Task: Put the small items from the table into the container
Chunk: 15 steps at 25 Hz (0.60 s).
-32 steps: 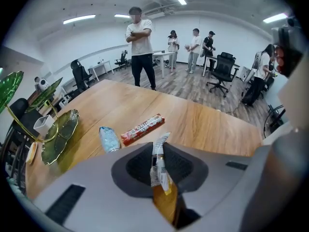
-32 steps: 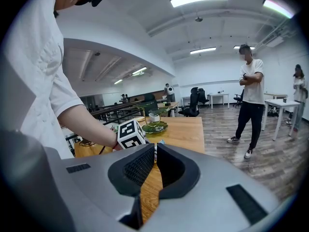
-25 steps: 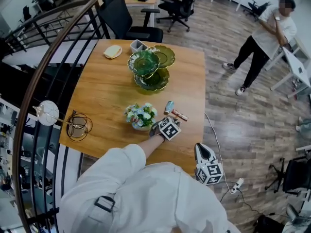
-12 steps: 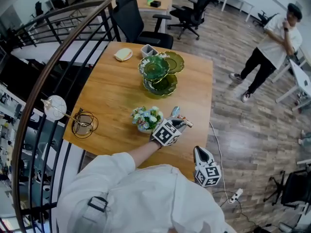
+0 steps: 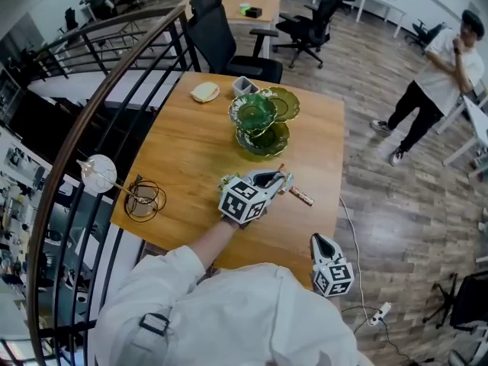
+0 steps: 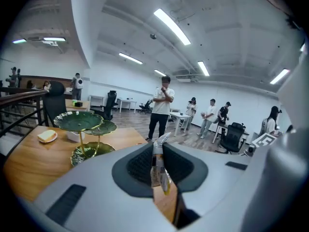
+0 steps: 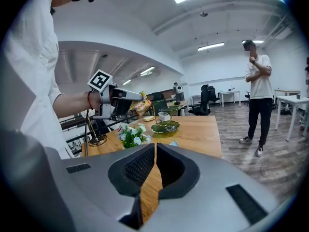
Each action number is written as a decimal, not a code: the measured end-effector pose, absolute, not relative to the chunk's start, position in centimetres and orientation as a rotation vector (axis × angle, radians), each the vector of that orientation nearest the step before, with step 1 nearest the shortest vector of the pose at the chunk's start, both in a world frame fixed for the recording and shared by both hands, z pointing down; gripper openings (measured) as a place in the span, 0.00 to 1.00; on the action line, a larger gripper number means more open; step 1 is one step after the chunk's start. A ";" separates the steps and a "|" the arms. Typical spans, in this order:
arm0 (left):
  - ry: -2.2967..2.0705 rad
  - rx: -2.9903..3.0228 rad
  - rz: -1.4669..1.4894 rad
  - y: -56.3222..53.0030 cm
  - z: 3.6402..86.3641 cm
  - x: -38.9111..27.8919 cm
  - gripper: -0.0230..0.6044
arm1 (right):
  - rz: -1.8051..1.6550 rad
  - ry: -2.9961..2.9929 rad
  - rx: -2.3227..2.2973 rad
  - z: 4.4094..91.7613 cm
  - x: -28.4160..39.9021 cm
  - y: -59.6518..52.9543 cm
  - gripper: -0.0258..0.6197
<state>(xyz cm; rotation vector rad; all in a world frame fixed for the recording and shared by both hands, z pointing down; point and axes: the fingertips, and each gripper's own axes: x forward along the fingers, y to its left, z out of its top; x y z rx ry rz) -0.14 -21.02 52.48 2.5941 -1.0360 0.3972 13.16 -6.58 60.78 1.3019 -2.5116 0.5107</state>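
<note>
The right gripper [image 7: 155, 151] sits at the near right corner of the bench [image 5: 191, 151]. It is clenched with nothing in it, and only the wood of the bench shows through the thin slit between its jaws.

Further in, over the near middle of the bench, the left gripper [image 5: 284, 180] is held up in the air, clear of the wood. It is grasping a thin yellow and white snack packet [image 6: 158, 168], which stands on edge between the pads with its top corner sticking out past the jaw tips. A small pot of white and blue flowers [image 7: 129, 134] stands on the bench below it.

Just to the right, near the right edge, a wrapped bar [image 5: 302, 197] lies flat on the bench. A wire ornament [image 5: 143, 198] stands at the near left corner.

Beyond the middle, toward the far edge, is a tiered green dish stand [image 5: 255, 113]. A small white tub [image 5: 244, 86] stands just behind it at the far edge, and I cannot see whether anything is inside. Left of the tub is a pale yellow piece on a small plate [image 5: 204, 92].

A black office chair [image 5: 221, 44] stands past the far edge. A person [image 5: 442, 67] stands on the wood floor, well off to the right.
</note>
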 end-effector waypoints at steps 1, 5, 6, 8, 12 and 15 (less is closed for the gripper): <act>-1.074 2.588 0.379 -21.9 52.0 -1.2 0.13 | 0.512 -2.509 1.302 60.9 13.3 -6.5 0.06; -1.234 2.580 0.353 -25.6 49.8 -5.7 0.13 | 0.513 -2.506 1.302 61.1 13.2 -6.6 0.06; -1.270 2.582 0.355 -26.5 49.2 -6.6 0.13 | 0.515 -2.506 1.303 61.2 13.2 -6.6 0.06; -1.330 2.584 0.359 -28.1 48.0 -8.2 0.13 | 0.520 -2.504 1.304 61.2 13.1 -6.5 0.06; -1.419 2.587 0.384 -31.1 46.2 -10.1 0.13 | 0.530 -2.499 1.310 61.3 13.3 -6.4 0.06; -1.465 2.586 0.421 -33.1 45.4 -10.9 0.13 | 0.533 -2.496 1.314 61.2 13.4 -6.4 0.06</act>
